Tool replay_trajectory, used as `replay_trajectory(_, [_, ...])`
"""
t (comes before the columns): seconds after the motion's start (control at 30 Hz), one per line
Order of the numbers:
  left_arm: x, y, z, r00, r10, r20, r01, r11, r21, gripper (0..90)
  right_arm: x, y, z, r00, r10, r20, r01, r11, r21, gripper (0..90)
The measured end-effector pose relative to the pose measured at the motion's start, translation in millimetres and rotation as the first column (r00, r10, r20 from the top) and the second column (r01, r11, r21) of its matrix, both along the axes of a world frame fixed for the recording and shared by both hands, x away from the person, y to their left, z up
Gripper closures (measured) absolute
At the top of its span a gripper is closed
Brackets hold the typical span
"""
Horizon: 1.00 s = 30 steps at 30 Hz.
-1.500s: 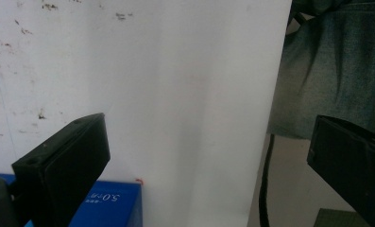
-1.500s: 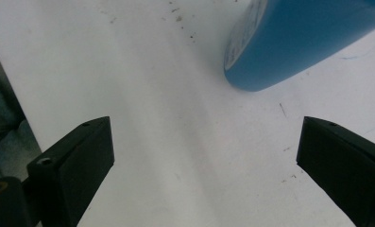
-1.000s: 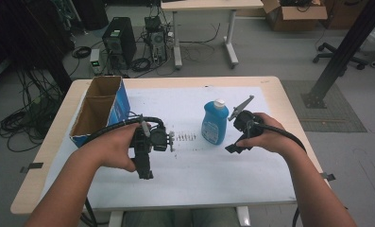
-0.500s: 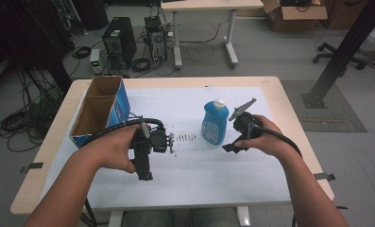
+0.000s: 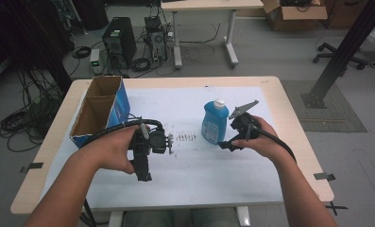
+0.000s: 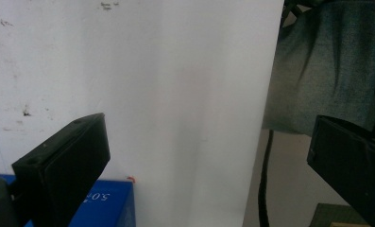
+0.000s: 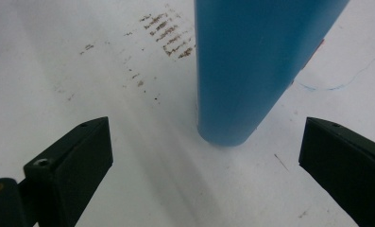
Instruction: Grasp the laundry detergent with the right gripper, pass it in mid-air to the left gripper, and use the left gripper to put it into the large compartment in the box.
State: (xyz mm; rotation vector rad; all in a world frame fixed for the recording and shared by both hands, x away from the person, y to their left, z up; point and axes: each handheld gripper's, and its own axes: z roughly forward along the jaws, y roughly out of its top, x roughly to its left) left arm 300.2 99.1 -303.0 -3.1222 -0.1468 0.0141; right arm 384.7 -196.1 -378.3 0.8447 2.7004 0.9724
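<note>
The bottle stands upright just ahead of the right gripper, whose jaws are spread wide and not touching it. Closing off-centre could tip it. The left gripper, also spread, idles left of the bottle.

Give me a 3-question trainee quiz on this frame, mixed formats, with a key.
1. True or false: the right tongs are shut on the blue bottle.
2. Multiple choice: the open cardboard box stands (A) at the table's left side, (B) beside the bottle's right, (C) on the floor.
3. Fill in: the bottle's cap is ____ in colour.

Key:
1. False. In the right gripper view the jaws stand wide apart, with the bottle upright on the white sheet ahead of them, untouched.
2. A.
3. White.
</note>
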Motion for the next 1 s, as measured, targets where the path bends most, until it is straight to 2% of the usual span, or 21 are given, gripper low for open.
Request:
replay_trajectory(0.17, [-0.1, 0.6, -0.2, 1.0, 0.004, 0.002, -0.004, 1.0, 0.001, 0.4, 1.2, 1.5, -5.0, 1.0, 0.003, 0.0, -0.003, 1.0, 0.006, 2.8])
replay_trajectory(0.47, [-0.3, 0.7, -1.5, 1.0, 0.002, 0.0, -0.002, 1.0, 0.004, 0.4, 4.3, 4.5, -9.5, 0.9991, -0.028, 0.032, 0.025, 0.997, 0.073, 2.4])
replay_trajectory(0.77, [-0.9, 0.6, -0.8, 1.0, 0.002, 0.003, -0.002, 1.0, 0.008, 0.4, 7.4, 8.0, -14.0, 0.9981, -0.046, 0.041, 0.042, 0.9946, 0.095, 2.2])
replay_trajectory(0.8, [-1.2, 0.5, -0.4, 1.0, 0.002, 0.006, -0.002, 1.0, 0.007, 0.4, 8.1, 8.7, -15.1, 0.9977, -0.05, 0.045, 0.044, 0.9922, 0.117, 2.2])
replay_trajectory(1.0, [-1.5, 0.5, -0.6, 1.0, -0.001, 0.003, 0.001, 0.9999, 0.011, 0.4, 10.4, 10.9, -18.8, 0.9949, -0.073, 0.069, 0.062, 0.9876, 0.144, 2.2])
